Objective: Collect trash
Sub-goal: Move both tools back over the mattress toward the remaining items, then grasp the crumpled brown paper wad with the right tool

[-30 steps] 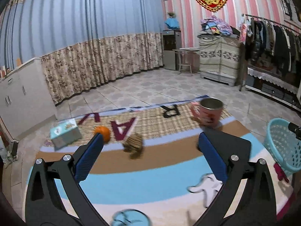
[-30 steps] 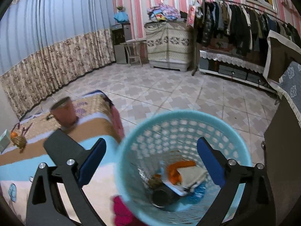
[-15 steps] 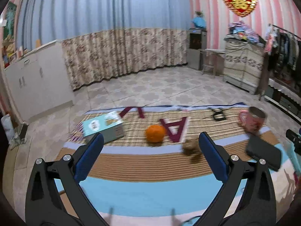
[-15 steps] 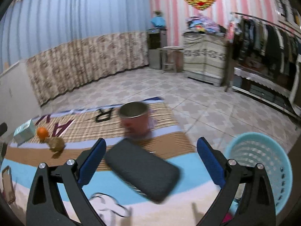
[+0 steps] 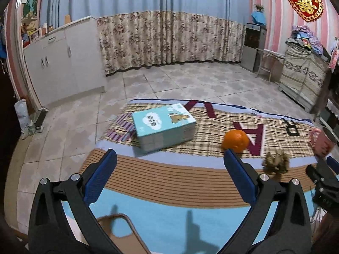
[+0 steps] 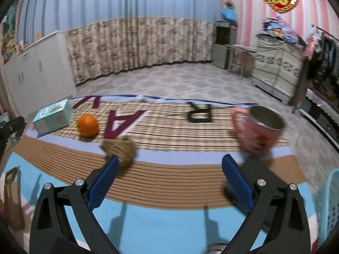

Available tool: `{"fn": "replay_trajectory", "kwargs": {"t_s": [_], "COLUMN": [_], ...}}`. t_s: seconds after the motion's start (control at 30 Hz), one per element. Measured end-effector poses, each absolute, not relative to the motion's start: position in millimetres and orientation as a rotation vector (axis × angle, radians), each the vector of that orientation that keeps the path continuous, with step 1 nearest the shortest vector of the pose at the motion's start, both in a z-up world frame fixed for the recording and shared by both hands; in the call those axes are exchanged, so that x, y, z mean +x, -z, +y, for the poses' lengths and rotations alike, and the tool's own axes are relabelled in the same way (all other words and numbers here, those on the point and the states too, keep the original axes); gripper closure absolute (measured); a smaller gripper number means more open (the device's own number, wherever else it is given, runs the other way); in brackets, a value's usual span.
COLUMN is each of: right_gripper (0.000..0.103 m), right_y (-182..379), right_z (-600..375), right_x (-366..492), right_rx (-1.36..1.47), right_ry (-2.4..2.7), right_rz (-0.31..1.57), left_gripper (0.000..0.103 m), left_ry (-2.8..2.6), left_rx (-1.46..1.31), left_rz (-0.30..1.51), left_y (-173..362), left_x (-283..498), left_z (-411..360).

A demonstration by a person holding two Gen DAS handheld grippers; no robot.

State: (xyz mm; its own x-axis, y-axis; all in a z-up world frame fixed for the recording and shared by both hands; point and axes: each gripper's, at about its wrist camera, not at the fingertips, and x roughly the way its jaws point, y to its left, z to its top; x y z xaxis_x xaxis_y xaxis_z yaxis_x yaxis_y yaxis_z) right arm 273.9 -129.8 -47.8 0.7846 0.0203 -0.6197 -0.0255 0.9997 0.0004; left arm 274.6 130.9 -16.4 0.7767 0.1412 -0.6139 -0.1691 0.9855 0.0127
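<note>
A crumpled brown paper ball [image 6: 119, 148] lies on the play mat [image 6: 169, 228], just beyond my right gripper's left finger; it also shows in the left wrist view [image 5: 275, 162]. An orange [image 5: 236, 140] [image 6: 87, 124] and a teal tissue box [image 5: 163, 128] [image 6: 53, 116] lie on the mat's plaid part. The teal mesh trash basket [image 6: 330, 211] is at the right edge. My left gripper [image 5: 169, 180] is open and empty, above the mat in front of the box. My right gripper [image 6: 168, 182] is open and empty.
A pink mug [image 6: 258, 129] [image 5: 323, 142] stands on the mat at the right. A dark flat object [image 6: 258, 175] lies behind my right finger. White cabinets [image 5: 63, 63] stand at the left, curtains behind, furniture and a clothes rack at the right.
Both grippers have swung left across the mat. The basket left the centre of the right wrist view; the tissue box, orange and paper ball have come closer. Both stayed open.
</note>
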Motion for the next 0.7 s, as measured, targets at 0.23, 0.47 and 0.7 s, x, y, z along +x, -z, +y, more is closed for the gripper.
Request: {"fn": "replay_trajectory", "kwargs": {"t_s": [0.23, 0.47, 0.7], "right_gripper": [0.008, 0.032, 0.079], "right_y": [68.5, 72.5, 67.4], "right_z": [-96.1, -97.4, -102.1], "right_x": [300.4, 308.4, 302.3], "right_rx": [-0.086, -0.064, -0.088], "right_ry": [-0.050, -0.096, -0.166], "right_rz": [0.727, 0.750, 0.759], "left_gripper": [0.006, 0.006, 0.006], "left_ry": [-0.151, -0.134, -0.102], "left_rx": [-0.100, -0.044, -0.071], "left_rz": [0.679, 0.700, 0.735], "left_y": [24.0, 30.3, 37.3], "left_x": [291.3, 302.0, 312.7], "left_z": [139.4, 120.3, 102.7]}}
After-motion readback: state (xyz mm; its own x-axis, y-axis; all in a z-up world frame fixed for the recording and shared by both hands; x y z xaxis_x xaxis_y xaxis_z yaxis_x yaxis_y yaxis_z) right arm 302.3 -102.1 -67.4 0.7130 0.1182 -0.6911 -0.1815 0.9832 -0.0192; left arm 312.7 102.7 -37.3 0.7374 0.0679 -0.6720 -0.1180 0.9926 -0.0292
